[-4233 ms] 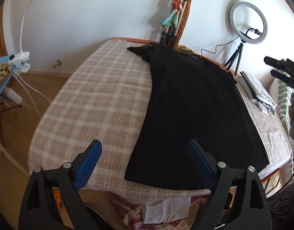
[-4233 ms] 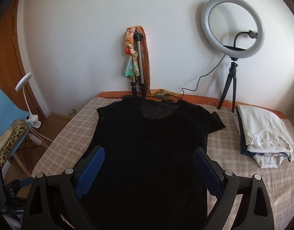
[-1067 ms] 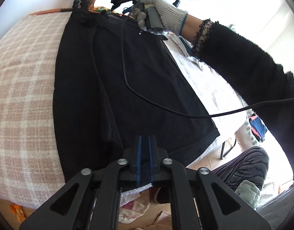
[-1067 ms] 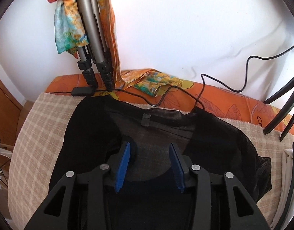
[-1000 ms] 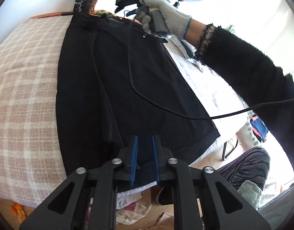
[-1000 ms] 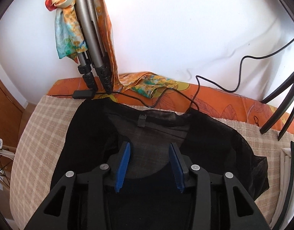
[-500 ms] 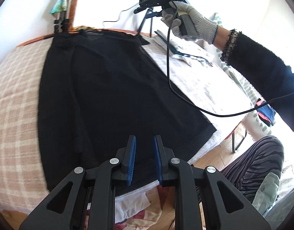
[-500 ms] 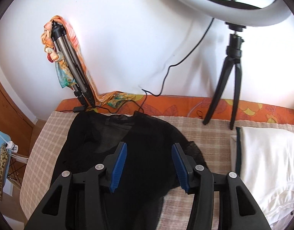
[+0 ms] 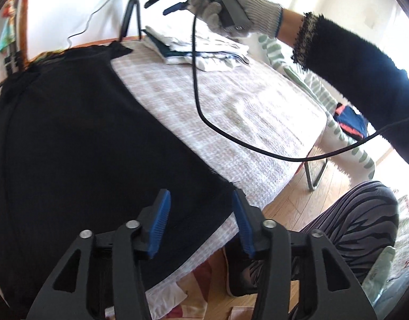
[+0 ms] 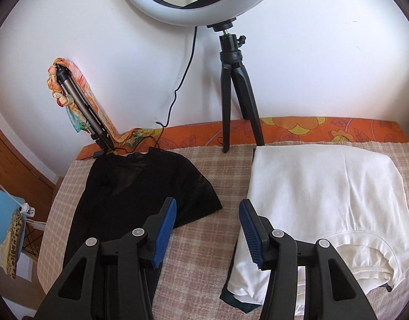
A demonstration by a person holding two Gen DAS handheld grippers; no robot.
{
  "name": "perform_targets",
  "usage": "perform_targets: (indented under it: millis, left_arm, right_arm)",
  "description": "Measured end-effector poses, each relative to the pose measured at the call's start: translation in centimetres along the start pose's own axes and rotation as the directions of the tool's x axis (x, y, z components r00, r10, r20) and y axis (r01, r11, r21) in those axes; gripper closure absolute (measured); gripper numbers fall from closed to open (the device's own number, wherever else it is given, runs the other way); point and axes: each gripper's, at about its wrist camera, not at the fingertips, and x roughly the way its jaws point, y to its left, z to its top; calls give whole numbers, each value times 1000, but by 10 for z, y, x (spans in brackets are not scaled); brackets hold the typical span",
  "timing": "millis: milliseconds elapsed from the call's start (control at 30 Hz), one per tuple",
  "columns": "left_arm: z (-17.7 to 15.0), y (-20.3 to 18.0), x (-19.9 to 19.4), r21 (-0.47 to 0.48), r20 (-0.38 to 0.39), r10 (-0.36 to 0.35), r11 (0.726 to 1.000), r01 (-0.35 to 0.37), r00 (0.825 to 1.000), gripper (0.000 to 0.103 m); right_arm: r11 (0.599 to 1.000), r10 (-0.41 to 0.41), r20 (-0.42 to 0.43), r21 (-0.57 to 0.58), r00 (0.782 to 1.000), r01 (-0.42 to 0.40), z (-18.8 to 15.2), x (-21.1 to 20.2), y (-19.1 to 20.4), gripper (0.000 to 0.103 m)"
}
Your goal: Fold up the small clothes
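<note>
A black T-shirt [image 9: 79, 133] lies flat on the checked tablecloth [image 9: 244, 106], its left side folded in over the middle. My left gripper [image 9: 200, 200] hovers over the shirt's near right hem corner. Its jaws are opening, and the pads press on nothing. In the right wrist view the shirt's collar end [image 10: 140, 186] and right sleeve [image 10: 201, 200] show. My right gripper [image 10: 208, 208] stands open above the cloth just right of that sleeve, holding nothing. The left wrist view also shows the right gripper [image 9: 161, 6], high up in a gloved hand [image 9: 231, 2].
A stack of folded white clothes [image 10: 324, 186] lies at the back right. A ring light [image 10: 204, 8] on a black tripod [image 10: 236, 80] and a scarf-draped tripod [image 10: 79, 106] stand by the wall. A black cable [image 9: 204, 106] hangs over the table. The person's striped leg [image 9: 351, 226] is beside the near edge.
The left gripper let go of the shirt's folded hem, slid right to the hem corner and opened. The right gripper left the collar, rose and moved right past the sleeve.
</note>
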Motion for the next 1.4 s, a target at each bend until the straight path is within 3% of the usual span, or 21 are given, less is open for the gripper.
perform_targets:
  millis: [233, 333, 400, 467, 533, 700, 900, 1033, 1067, 1100, 1167, 1200, 1300, 1367, 1400]
  left_arm:
    - [-2, -20, 32, 78, -68, 56, 996, -51, 996, 51]
    - [-3, -22, 32, 88, -52, 77, 993, -72, 996, 52]
    - [-2, -20, 33, 92, -41, 75, 993, -71, 996, 61]
    - [-1, -13, 33, 71, -30, 82, 994, -80, 996, 89]
    - [2, -3, 34, 26, -34, 50, 998, -49, 998, 98]
    - [0, 22, 15, -103, -5, 7, 995, -8, 1000, 99]
    - [-2, 32, -15, -151, 71, 22, 988, -11, 997, 99]
    - [-4, 18, -17, -98, 72, 6, 995, 1, 997, 99]
    - [-5, 11, -13, -79, 56, 0, 997, 5, 998, 95]
    - [-6, 4, -7, -55, 30, -1, 998, 2, 1000, 91]
    - [-11, -7, 3, -15, -1, -2, 1000, 2, 1000, 66]
    - [-12, -13, 7, 2, -9, 0, 1000, 0, 1000, 62]
    - [-12, -27, 22, 51, -31, 0, 999, 2, 1000, 61]
    - [-10, -36, 29, 84, -36, 31, 996, -27, 999, 60]
    - [-9, -41, 32, 112, -30, 56, 992, -52, 998, 60]
  right_arm:
    - [998, 55, 12, 32, 998, -55, 1, -3, -16, 46]
    - [997, 78, 1, 23, 997, -78, 0, 8, -11, 46]
    - [995, 101, -14, 16, 995, -101, -2, 18, -6, 46]
    - [993, 114, -26, 13, 993, -114, -4, 30, 1, 46]
    - [991, 136, -39, 25, 990, -135, -6, 43, 8, 46]
    - [986, 161, -85, 65, 983, -155, -10, 78, 18, 46]
    - [981, 146, -128, 146, 981, -127, -12, 118, 15, 46]
    - [977, 152, -153, 170, 976, -125, -14, 125, 12, 46]
    - [977, 153, -151, 170, 977, -126, -13, 122, 10, 46]
    - [978, 149, -147, 168, 978, -123, -12, 119, 9, 46]
    - [978, 148, -145, 171, 978, -123, -8, 113, 5, 46]
    - [977, 148, -153, 175, 977, -121, -5, 111, 3, 46]
    - [984, 138, -141, 136, 980, -119, 5, 97, 4, 44]
    - [983, 149, -128, 126, 980, -133, 9, 91, 4, 32]
    - [983, 151, -125, 126, 981, -135, 9, 91, 5, 32]
